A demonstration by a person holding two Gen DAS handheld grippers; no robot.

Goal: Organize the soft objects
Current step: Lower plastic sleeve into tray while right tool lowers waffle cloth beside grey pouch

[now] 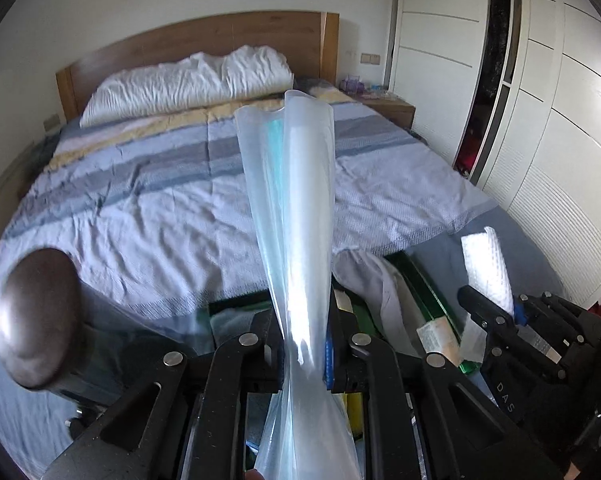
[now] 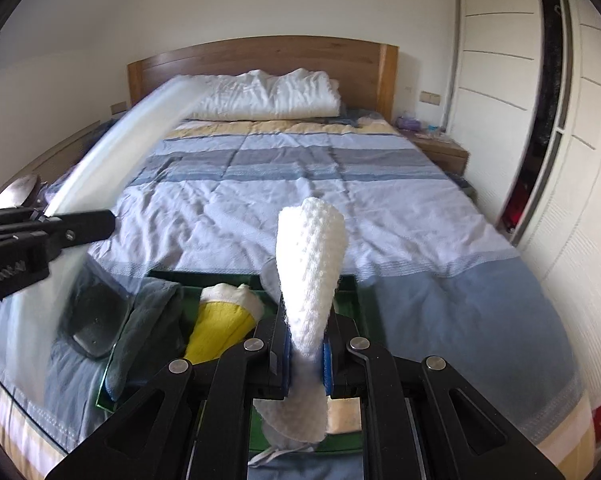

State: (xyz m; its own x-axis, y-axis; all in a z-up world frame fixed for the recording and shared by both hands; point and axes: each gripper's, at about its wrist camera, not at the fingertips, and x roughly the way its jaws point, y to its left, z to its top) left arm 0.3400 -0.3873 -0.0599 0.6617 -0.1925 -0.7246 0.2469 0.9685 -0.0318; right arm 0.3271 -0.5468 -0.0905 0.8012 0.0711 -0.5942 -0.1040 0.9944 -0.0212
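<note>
Both tongs grip: left tongs [image 1: 305, 354] pinch translucent plastic bag [image 1: 290, 184] (bluish), right tongs [image 2: 306, 354] white knit cloth [image 2: 312, 264].

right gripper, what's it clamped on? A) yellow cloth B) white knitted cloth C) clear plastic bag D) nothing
B: the right gripper is shut on the white knitted cloth, which sticks up between its blue pads; the yellow cloth lies in the green tray below.

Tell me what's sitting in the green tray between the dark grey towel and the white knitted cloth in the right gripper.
A yellow cloth with a white cuff lies in the green tray, between the grey towel and the white knitted cloth. The right wrist view shows it.
</note>
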